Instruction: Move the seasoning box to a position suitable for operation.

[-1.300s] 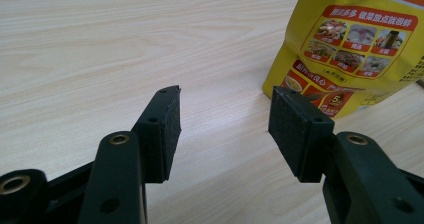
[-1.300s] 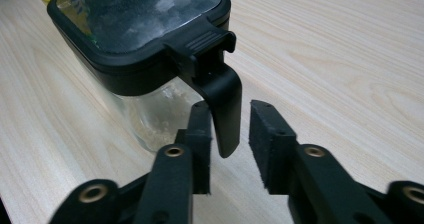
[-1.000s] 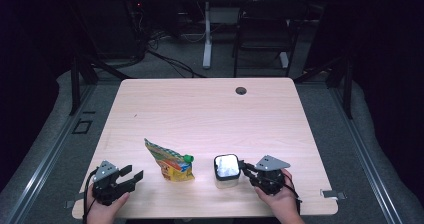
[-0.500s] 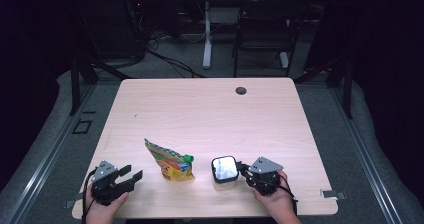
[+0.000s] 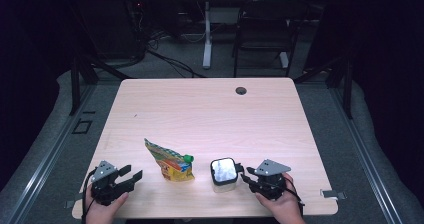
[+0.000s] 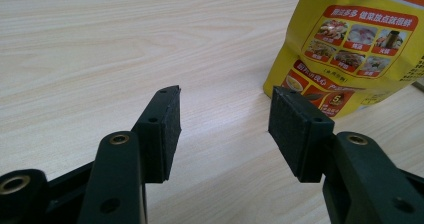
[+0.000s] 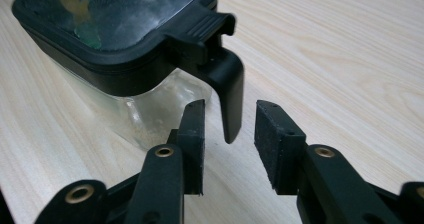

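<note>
- Right gripper [image 7: 227, 134]: fingers parted, having just opened, straddling the lid latch [image 7: 227, 91] of the container [image 5: 223, 174]; unlatching is apparently in hand.
- Left gripper [image 6: 225, 129]: fingers open, empty; pouch [image 6: 352, 49] at its 1 o'clock on the counter [image 5: 210, 114].
- Next: close on latch, lift.

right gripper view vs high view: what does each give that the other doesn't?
Right gripper view: the lid's black latch tab hangs between the right tongs, whose jaws have just been opening and stand clear of it; clear glass wall below the lid.

High view: yellow spouted pouch, left tongs open, table grommet, chair.

Both: the black-lidded glass container on the wooden table.
</note>
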The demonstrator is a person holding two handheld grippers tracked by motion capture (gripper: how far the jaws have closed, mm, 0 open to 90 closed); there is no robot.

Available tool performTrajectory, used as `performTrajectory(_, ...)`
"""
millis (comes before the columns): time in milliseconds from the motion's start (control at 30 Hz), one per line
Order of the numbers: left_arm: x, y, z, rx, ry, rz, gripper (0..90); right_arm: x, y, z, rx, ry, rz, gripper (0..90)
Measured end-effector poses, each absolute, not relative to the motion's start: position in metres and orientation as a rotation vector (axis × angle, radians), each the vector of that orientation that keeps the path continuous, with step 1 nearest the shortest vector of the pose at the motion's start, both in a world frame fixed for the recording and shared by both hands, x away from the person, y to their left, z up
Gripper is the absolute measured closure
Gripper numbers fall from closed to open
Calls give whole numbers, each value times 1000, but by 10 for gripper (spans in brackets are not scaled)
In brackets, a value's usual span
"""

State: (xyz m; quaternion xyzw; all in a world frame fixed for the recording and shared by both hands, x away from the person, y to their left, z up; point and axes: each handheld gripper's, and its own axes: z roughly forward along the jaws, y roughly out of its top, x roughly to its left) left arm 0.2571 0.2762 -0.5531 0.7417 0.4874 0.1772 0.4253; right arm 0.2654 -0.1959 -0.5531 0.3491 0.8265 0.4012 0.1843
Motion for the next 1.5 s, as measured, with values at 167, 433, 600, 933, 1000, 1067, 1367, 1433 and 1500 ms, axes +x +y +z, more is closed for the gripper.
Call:
performTrajectory(167, 257, 275, -553, 1854, 1212, 447, 470, 262, -203, -544, 1034, 2304, 1156, 660)
performTrajectory(433, 257, 274, -553, 1860, 1207, 450, 471, 258, -205, -520, 1026, 2244, 1202, 900)
performTrajectory(600, 257, 274, -552, 1871, 1203, 439, 473, 259, -195, -511, 988, 2251, 1225, 900)
performTrajectory(933, 256, 273, -552, 1866, 1190, 441, 480, 264, -177, -505, 936, 2270, 1206, 900)
performTrajectory(1000, 256, 273, -552, 1866, 1191, 441, 480, 265, -175, -506, 931, 2271, 1207, 900)
performTrajectory(1067, 256, 274, -552, 1869, 1195, 438, 480, 266, -174, -506, 932, 2269, 1203, 900)
performTrajectory(1367, 256, 273, -552, 1871, 1193, 439, 480, 268, -176, -511, 950, 2265, 1222, 900)
performTrajectory(1433, 256, 273, -552, 1866, 1193, 440, 480, 268, -177, -511, 953, 2265, 1232, 900)
performTrajectory(1500, 256, 273, -552, 1863, 1197, 436, 480, 268, -177, -511, 956, 2261, 1237, 900)
